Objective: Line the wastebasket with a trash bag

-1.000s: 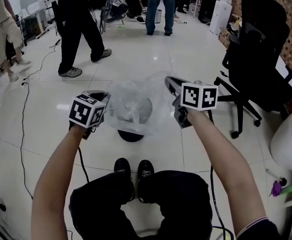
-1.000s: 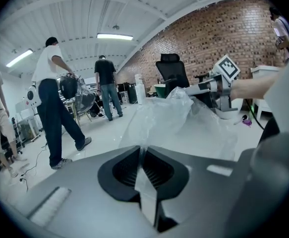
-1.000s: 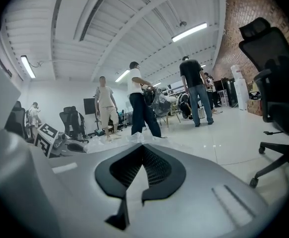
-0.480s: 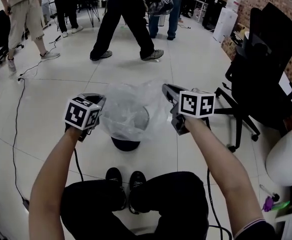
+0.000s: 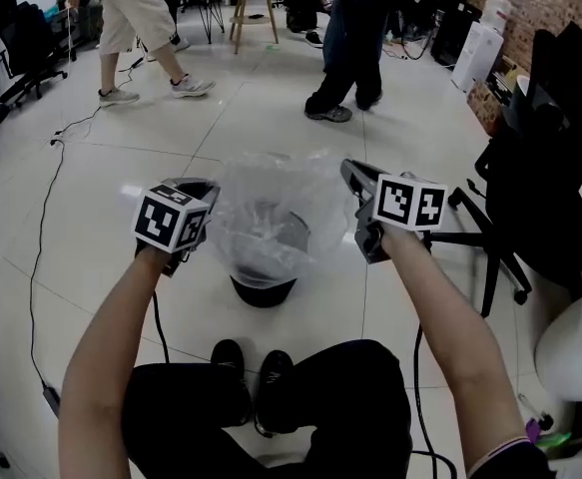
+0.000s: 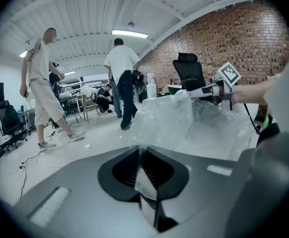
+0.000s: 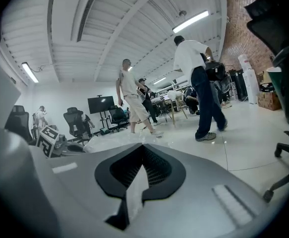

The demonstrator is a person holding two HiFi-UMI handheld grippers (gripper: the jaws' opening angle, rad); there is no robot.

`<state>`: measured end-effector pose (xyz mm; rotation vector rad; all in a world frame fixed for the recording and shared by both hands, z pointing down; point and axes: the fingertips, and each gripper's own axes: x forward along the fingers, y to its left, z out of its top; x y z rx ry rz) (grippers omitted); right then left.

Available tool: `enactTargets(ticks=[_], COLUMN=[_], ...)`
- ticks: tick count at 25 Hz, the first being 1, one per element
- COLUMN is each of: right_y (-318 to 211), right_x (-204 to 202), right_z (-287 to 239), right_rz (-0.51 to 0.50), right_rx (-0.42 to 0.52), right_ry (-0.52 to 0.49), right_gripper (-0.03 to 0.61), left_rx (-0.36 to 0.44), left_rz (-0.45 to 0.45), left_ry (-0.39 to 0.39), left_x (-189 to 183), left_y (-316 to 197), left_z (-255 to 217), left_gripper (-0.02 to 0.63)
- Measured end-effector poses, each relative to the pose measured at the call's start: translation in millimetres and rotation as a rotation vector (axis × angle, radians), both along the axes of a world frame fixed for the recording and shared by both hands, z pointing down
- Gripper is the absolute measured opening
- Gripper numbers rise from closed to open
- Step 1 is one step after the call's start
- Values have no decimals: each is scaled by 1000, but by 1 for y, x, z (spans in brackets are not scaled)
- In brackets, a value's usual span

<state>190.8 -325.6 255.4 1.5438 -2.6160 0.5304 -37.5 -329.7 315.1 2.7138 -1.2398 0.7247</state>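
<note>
A clear plastic trash bag (image 5: 271, 208) hangs stretched between my two grippers, right above a small dark round wastebasket (image 5: 263, 287) on the white tile floor. My left gripper (image 5: 206, 190) is shut on the bag's left rim. My right gripper (image 5: 348, 173) is shut on its right rim. In the left gripper view a strip of film runs in between the closed jaws of that gripper (image 6: 140, 152), and the bag (image 6: 184, 118) billows ahead. In the right gripper view the film is likewise pinched in the right gripper (image 7: 143, 155), with the left gripper's marker cube (image 7: 49, 140) beyond.
A black office chair (image 5: 550, 168) stands close on the right, beside a white rounded object (image 5: 580, 342). Two people (image 5: 360, 38) walk across the far floor. A cable (image 5: 46, 218) trails along the left. My own shoes (image 5: 251, 367) sit just behind the basket.
Both grippers have shifted sideways with the bag still stretched between them over the basket. The people at the back have walked across the room.
</note>
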Motion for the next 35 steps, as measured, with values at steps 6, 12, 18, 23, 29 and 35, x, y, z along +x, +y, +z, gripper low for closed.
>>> enactTargets(ticks=[6,12,18,23,29,35], right_y=[-13,-19,-27,-39,-52,-61], right_x=[8,10,5,-1,-11,-18], right_z=[7,27,54,66,90,118], right_rz=[4,7,-3,-5,-24,-39], right_rx=[-14,-41,-71,-76,-110,-154], right_ry=[-3,-20,-44,-47,-27,-22], right_gripper=[2,2,2,2,2,2], left_rx=[-13,-40,-53,-73,-123,-159], left_rz=[-9,-21,-30,-49,-49,-48], left_ry=[-15,-47,-74,-71,-78,-116], left_x=[4,2,0,-12,-17,-23], left_y=[-10,-15,-21,-28,-33,-38], left_z=[6,27,48,63,85,105], left_gripper=[12,12,12,12,12,14])
